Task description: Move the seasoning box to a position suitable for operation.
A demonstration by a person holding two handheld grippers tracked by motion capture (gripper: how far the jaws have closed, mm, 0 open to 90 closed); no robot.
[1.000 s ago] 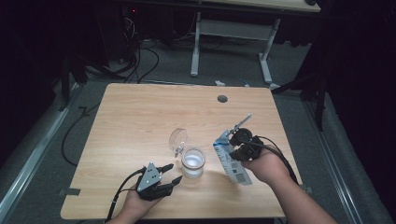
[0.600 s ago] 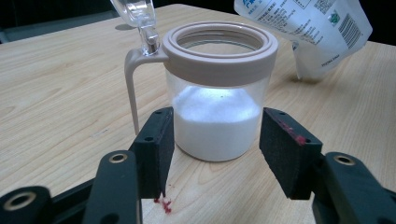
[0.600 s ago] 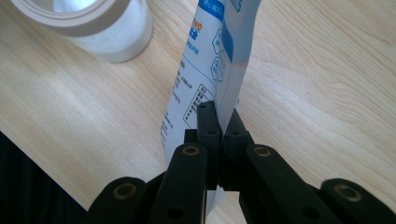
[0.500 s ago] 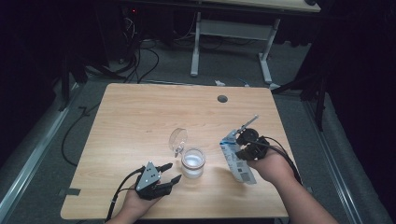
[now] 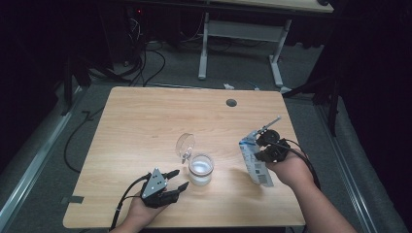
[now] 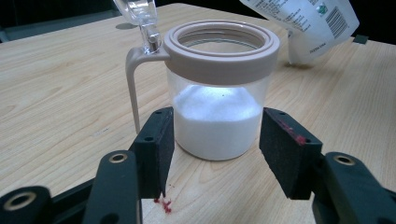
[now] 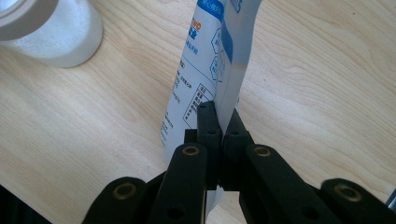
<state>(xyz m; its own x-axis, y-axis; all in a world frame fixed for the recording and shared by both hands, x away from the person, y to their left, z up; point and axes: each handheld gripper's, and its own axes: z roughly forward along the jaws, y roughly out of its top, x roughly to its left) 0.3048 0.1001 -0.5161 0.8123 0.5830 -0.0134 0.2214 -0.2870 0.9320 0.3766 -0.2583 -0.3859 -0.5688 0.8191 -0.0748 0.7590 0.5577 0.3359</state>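
Glossy printed pouch (image 7: 210, 60) pinched between right gripper (image 7: 218, 114) fingers.

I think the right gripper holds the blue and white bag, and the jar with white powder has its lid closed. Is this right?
Not fully. The right gripper does hold the bag, but the jar is open: in the left gripper view its rim is uncovered and the clear lid stands flipped up behind the handle. The high view agrees.
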